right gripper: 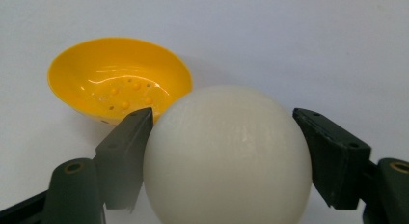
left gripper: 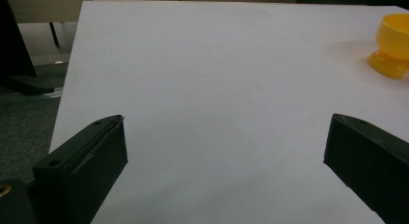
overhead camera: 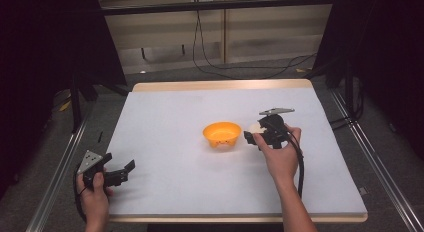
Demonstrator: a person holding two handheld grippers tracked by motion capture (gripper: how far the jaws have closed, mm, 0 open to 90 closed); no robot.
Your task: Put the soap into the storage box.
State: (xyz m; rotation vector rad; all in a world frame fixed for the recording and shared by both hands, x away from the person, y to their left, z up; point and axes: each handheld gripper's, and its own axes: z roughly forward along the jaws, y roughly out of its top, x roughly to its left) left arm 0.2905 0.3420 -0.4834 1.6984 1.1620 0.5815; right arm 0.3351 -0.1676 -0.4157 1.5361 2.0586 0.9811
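Two jaws of the right gripper [right gripper: 224, 137] clamp a white ball [right gripper: 226, 156], probably an egg, just at three o'clock of the yellow bowl [right gripper: 118, 79], ready to drop it in; the left gripper [left gripper: 224, 147] idles, jaws apart.

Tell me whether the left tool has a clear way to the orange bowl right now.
Probably yes. The left tool is open and holds nothing, and bare white table lies between it and the orange bowl. The right tool, shut on a white ball, sits at the bowl's far side.
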